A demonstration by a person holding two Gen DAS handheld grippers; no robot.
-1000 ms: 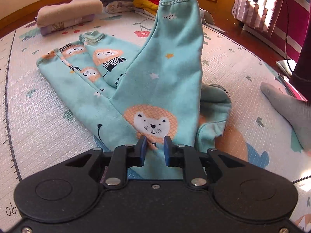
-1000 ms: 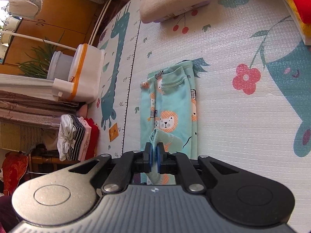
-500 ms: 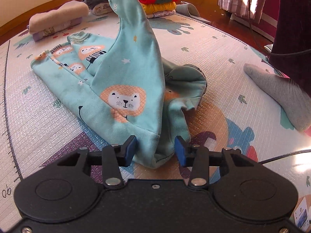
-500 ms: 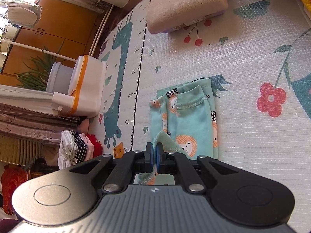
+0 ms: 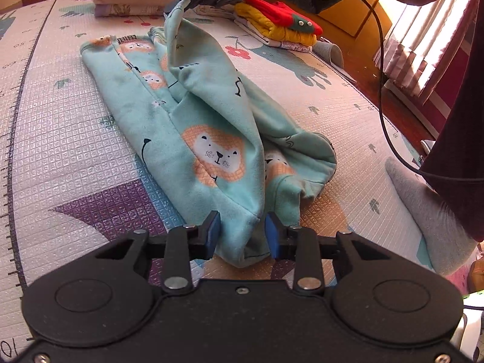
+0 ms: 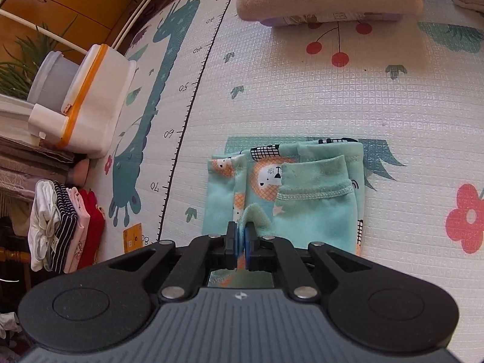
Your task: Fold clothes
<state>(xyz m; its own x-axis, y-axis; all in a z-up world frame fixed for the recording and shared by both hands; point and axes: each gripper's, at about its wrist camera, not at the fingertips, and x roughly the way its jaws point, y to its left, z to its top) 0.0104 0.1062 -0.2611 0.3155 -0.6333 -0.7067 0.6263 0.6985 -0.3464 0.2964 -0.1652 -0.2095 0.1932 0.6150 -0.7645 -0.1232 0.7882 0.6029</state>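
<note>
1. The mint lion-print pyjama trousers [image 5: 211, 139] lie on the play mat [image 5: 60, 157], long axis running away from the left gripper [image 5: 242, 233].
2. That gripper sits low, jaws apart around the near fold.
3. The right gripper [image 6: 241, 243], raised, pinches a cuff.

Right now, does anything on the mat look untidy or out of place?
Yes. The teal lion-print garment lies half folded: its near-right part is bunched in wrinkles on the play mat, and one cuff hangs lifted in the right gripper.
</note>
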